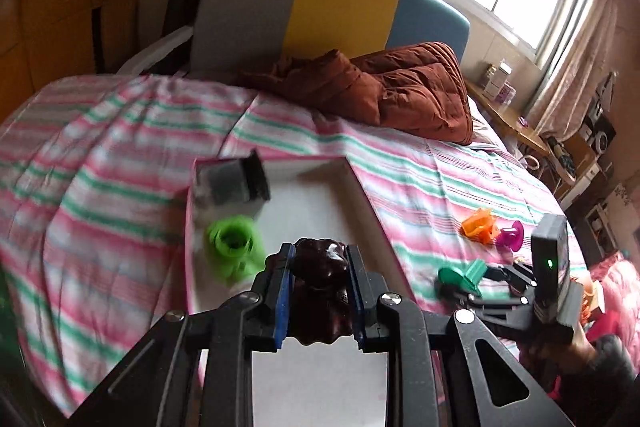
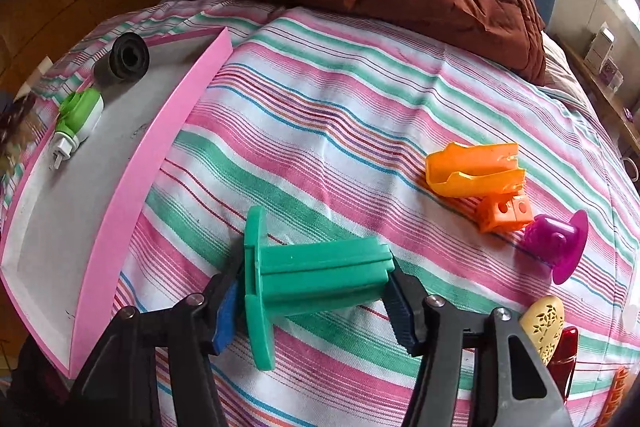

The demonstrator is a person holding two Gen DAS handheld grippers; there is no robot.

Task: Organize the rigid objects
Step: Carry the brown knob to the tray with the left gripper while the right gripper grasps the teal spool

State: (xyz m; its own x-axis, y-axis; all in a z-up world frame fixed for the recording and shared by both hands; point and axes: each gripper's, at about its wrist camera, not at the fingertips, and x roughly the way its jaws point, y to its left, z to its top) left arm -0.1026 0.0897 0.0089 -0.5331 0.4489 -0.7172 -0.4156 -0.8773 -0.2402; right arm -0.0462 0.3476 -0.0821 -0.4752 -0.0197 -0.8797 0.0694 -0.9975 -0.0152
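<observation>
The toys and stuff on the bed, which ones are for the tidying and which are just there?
For tidying: pink tray, dark figurine, teal spool, orange piece, purple spool.
Just there: brown quilt, striped sheet.

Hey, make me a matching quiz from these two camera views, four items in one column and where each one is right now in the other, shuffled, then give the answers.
Items
1. green spool
2. dark figurine
3. black cylinder
4. purple spool

Places
A. lying inside the pink tray
B. between the right tool's fingers
C. loose on the striped bedspread, beside the orange piece
D. clamped in the left tool, above the tray

Pairs: 1-B, 2-D, 3-A, 4-C
</observation>
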